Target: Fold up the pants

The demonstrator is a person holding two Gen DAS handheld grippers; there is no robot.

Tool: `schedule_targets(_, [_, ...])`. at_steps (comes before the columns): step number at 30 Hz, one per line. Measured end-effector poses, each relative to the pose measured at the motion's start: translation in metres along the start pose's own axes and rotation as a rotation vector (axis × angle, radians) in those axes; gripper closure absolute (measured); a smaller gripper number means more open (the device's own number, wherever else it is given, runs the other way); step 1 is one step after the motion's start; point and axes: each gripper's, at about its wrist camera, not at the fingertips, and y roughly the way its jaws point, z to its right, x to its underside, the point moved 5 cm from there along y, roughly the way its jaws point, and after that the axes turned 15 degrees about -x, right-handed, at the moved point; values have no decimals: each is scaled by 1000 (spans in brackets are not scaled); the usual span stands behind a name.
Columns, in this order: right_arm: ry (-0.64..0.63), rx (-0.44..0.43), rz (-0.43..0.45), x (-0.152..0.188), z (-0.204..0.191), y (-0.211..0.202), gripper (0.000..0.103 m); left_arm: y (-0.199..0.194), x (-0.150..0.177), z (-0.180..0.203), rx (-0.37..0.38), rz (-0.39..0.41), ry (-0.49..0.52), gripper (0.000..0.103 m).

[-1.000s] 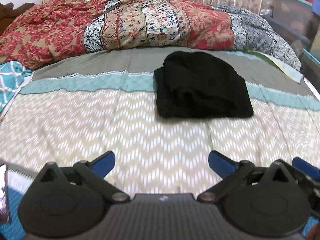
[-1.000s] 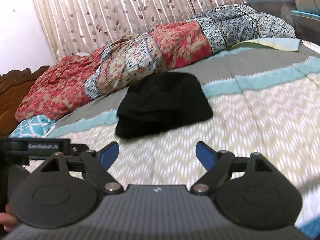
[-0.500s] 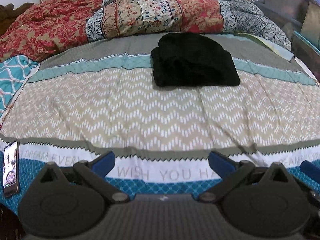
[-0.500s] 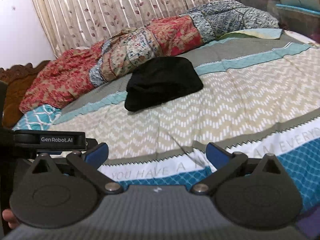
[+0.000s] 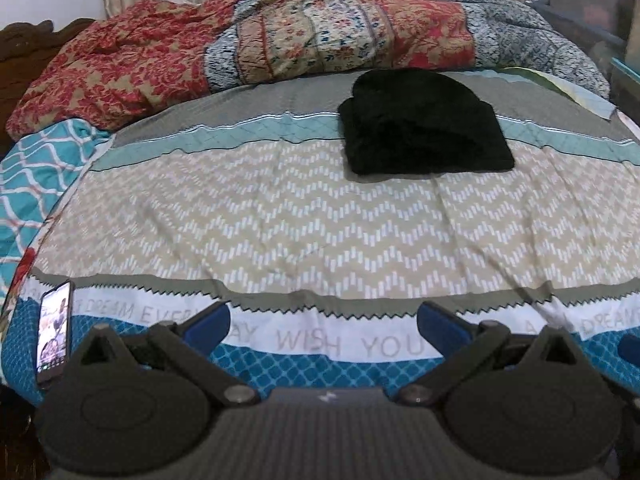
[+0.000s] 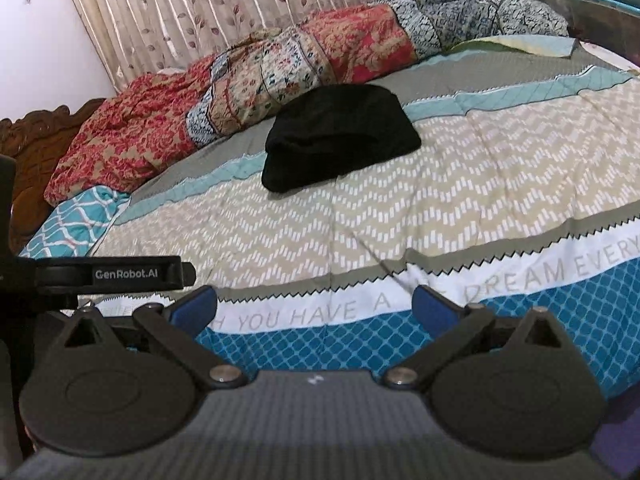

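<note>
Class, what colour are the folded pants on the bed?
Black pants, clearest in the left wrist view.

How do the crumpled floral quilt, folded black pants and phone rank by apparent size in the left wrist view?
1. Floral quilt, clearly largest.
2. Black pants.
3. Phone, smallest, though nearest the camera.

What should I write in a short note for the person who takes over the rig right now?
Left claw: open, empty, above the near edge of the bedspread.
Right claw: open, empty, also at the near edge.
Black pants: a folded bundle far across the bed, near the rumpled quilt, touched by neither claw.
Done: the fold looks finished.
Left: probably nothing; check the bundle is neat.
</note>
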Motion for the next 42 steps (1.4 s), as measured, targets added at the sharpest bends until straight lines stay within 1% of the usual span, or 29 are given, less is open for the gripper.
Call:
schedule_targets(5, [8,-7,-13,1,-2,1,0,1,-1,-3,-61,21,10,0])
schedule_targets(9, [27,-8,-26,4,1,2,0,0,-2,-5,-85,38,17,0])
schedule_targets(12, [40,-5,-31,5,3,2,0,-2,-2,-3,-77,49,30,0])
schedule_targets(16, [47,-7,-37,6,3,1,0,-5,-1,-1,-91,65,52,0])
schedule_targets(22, [37,-8,-41,5,1,0,0,1,2,-2,-80,27,58,0])
schedule_targets(27, [37,-9,-46,5,1,1,0,3,7,-1,-86,21,79,0])
schedule_targets(31, [49,-5,-51,6,3,3,0,3,8,1,-97,30,94,0])
schedule_targets(37, [69,-3,-55,8,6,3,0,2,7,1,-91,42,101,0])
schedule_targets(39, [76,-1,-56,8,8,3,0,0,7,2,-96,55,112,0])
schedule_targets(42, [85,0,-57,9,8,3,0,-4,7,4,-84,71,119,0])
